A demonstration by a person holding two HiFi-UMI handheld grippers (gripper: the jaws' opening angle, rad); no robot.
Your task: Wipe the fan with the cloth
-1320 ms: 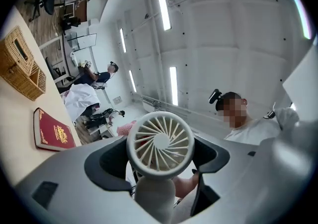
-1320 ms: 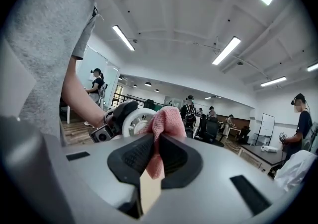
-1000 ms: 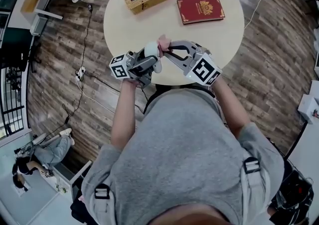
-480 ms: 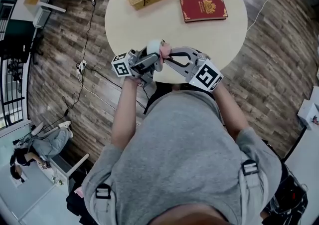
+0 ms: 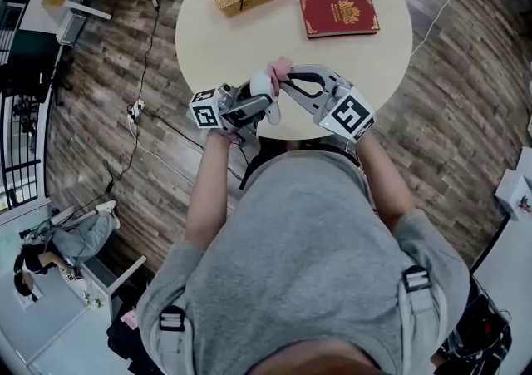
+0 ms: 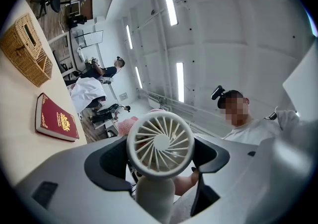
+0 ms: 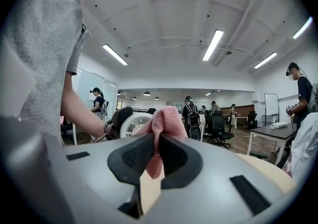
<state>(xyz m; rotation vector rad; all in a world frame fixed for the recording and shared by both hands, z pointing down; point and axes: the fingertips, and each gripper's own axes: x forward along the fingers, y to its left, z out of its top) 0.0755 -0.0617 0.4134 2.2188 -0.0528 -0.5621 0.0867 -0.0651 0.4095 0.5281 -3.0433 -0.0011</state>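
Beside round spoked fan (image 6: pixel 160 142), nubbly pink cloth (image 7: pixel 164 118).

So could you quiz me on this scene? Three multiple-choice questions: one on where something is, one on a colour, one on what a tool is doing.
1. Where does the book lie? A on the floor; B on the table; C on a shelf.
2. What colour is the cloth? A blue; B pink; C green.
3. The left tool is: A open and empty; B shut on the cloth; C shut on the fan.

Answers:
1 B: the head view shows it flat on the tabletop's far side.
2 B: the right tool pinches pink fabric.
3 C: its jaws press on either side of the white fan.
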